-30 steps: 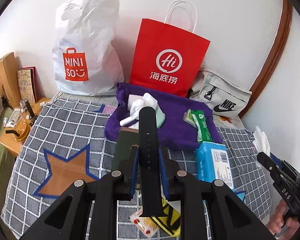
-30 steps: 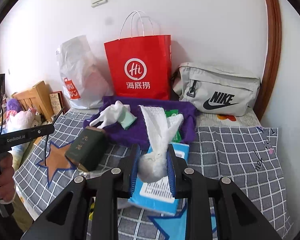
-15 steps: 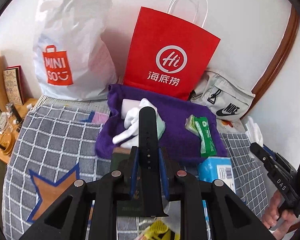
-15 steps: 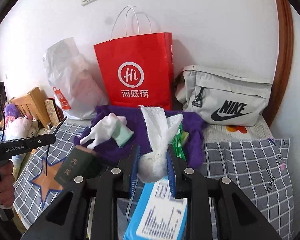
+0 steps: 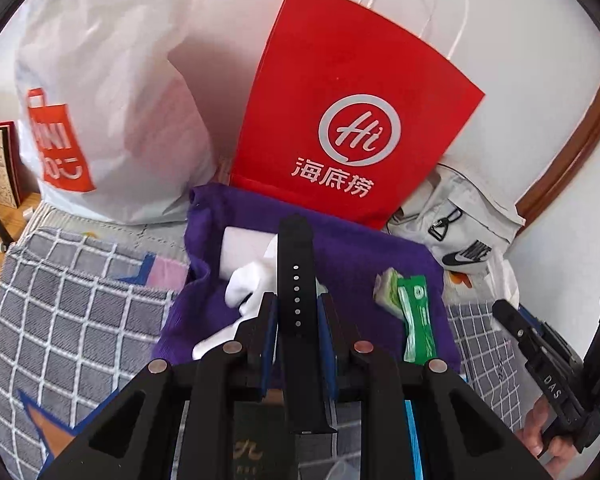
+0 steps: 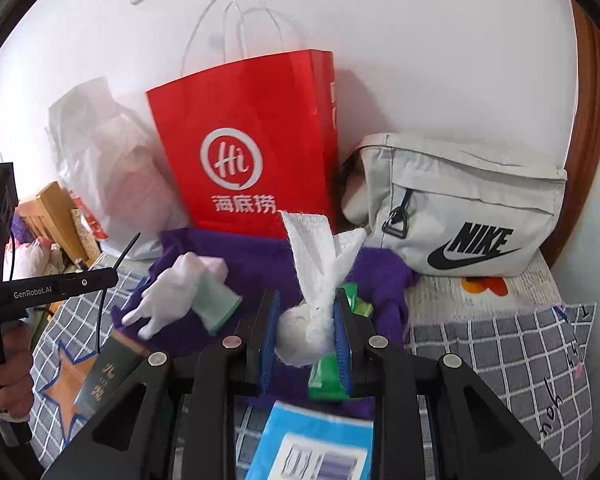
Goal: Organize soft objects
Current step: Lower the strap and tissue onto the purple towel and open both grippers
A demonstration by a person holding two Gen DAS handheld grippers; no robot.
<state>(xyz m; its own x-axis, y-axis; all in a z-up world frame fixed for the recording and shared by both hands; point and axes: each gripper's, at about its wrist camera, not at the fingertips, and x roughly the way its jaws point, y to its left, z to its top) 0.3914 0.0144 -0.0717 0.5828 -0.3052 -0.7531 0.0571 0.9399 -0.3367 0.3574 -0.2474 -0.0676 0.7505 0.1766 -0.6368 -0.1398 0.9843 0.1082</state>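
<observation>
**Soft objects: a strap and a gauze bundle held over the purple cloth**

My left hand-held gripper (image 5: 297, 312) is clamped on a black watch strap (image 5: 296, 280), which stands up between the blue pads with its row of holes facing me. My right hand-held gripper (image 6: 306, 320) is closed on a white gauze bundle (image 6: 312, 308), its knotted ball squeezed between the pads and its loose tails rising above them.

Just beyond both tools I see the purple cloth (image 5: 352, 256) spread on the bed, with a white glove (image 6: 172, 292) lying on its left part and a green packet (image 5: 416, 320) on its right. A blue tissue pack (image 6: 316, 440) lies below my right gripper, and a dark green box (image 6: 108, 372) sits to the left on the grey checked bedspread (image 5: 68, 300).

Against the wall behind the cloth stand a white plastic bag (image 5: 112, 92), a red paper bag (image 5: 352, 120) and a pale Nike pouch (image 6: 464, 208).
</observation>
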